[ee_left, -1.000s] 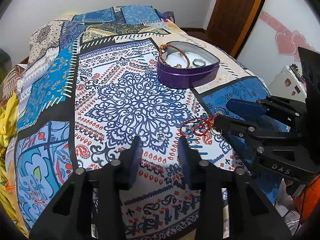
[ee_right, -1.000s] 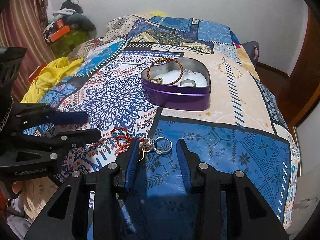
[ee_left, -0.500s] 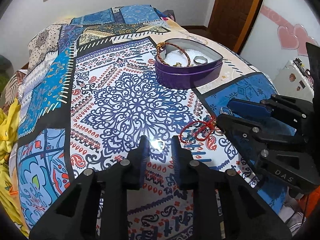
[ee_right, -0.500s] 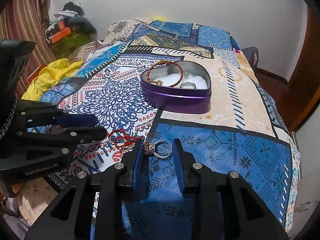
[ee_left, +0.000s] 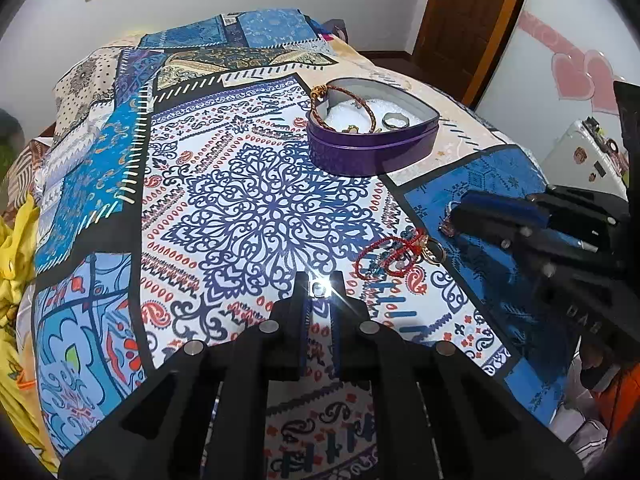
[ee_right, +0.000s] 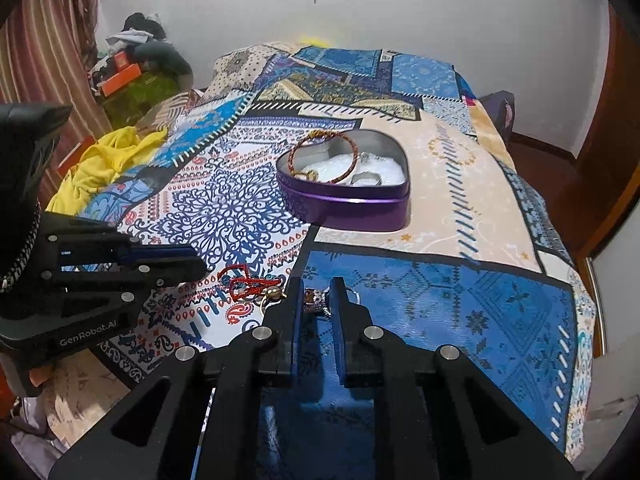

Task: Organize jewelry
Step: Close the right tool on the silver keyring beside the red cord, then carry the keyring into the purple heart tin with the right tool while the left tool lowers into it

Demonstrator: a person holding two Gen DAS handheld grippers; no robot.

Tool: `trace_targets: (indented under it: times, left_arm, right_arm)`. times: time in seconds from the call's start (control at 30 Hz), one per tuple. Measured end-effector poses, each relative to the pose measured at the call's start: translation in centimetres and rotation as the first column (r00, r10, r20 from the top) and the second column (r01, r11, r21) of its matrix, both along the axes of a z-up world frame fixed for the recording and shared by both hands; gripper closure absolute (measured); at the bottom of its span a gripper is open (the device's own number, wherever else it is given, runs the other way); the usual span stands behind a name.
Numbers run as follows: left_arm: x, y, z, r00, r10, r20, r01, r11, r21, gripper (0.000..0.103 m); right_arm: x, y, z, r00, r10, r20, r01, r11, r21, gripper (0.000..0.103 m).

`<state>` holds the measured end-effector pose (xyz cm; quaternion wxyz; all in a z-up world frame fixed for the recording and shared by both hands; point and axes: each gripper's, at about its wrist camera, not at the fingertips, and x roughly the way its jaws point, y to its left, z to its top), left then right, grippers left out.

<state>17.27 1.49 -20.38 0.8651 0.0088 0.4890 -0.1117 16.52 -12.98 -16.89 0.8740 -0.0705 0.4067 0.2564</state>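
You can't make out the small piece point(ee_left: 319, 289) between your left gripper's point(ee_left: 320, 280) fingertips; glare whites it out. Your right gripper point(ee_right: 316, 292) covers most of the beaded piece point(ee_right: 316, 298), and its ring point(ee_right: 354, 295) barely peeks out.

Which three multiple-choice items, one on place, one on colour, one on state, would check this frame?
1. Where does the red cord bracelet lie?
A. in the tin
B. on the bedspread, between the two grippers
C. on the floor

2. What colour is the heart-shaped tin's outer wall?
A. purple
B. green
C. orange

3. How do the left gripper's fingers stand?
A. spread wide
B. nearly closed around a small shiny ring
C. clamped on the tin

Key: 1 B, it rests on the patterned cloth; 2 A, the wall shows purple; 3 B, the ring glints between them.
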Motion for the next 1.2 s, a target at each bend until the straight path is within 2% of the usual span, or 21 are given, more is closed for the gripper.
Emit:
trace_targets:
  times: [0.13, 0.2, 0.27, 0.57, 1.07, 1.1, 1.2]
  left_arm:
    - [-0.8, 0.4, 0.8, 1.000, 0.013, 0.027, -0.013, 1.000, -0.016, 0.095]
    - [-1.1, 0.6, 1.3, 0.999, 0.022, 0.039, -0.021, 0.999, -0.025, 0.095]
    - [-1.2, 0.9, 1.8, 0.998, 0.032, 0.051, -0.030, 0.999, -0.036, 0.095]
    - [-1.5, 1.4, 2.3, 0.997, 0.055, 0.062, -0.052, 0.997, -0.060, 0.095]
    - [-1.5, 1.6, 3.5, 0.994, 0.060, 0.091, -0.054, 0.997, -0.063, 0.095]
    - [-1.4, 1.6, 3.6, 0.994, 0.059, 0.093, -0.053, 0.997, -0.063, 0.095]
    - [-1.1, 1.3, 4.0, 0.993, 0.052, 0.104, -0.046, 0.997, -0.061, 0.095]
  right_arm:
    - [0.3, -0.8, 0.2, 0.999, -0.037, -0.006, 0.037, 0.999, 0.004, 0.086]
    - [0.5, -1.0, 0.0, 0.999, -0.043, -0.021, 0.043, 0.999, 0.000, 0.077]
    - [0.5, -1.1, -0.3, 0.998, -0.043, -0.035, 0.043, 0.999, -0.004, 0.073]
    - [0.3, 0.6, -1.0, 0.999, 0.003, -0.044, -0.005, 0.999, -0.042, 0.072]
    - [0.4, 0.6, -1.2, 1.000, 0.004, -0.023, -0.004, 1.000, -0.016, 0.077]
    - [0.4, 0.5, -1.1, 1.000, 0.007, -0.021, -0.007, 1.000, -0.007, 0.090]
    - [0.5, 0.3, -0.6, 1.000, 0.002, -0.011, -0.002, 1.000, -0.002, 0.091]
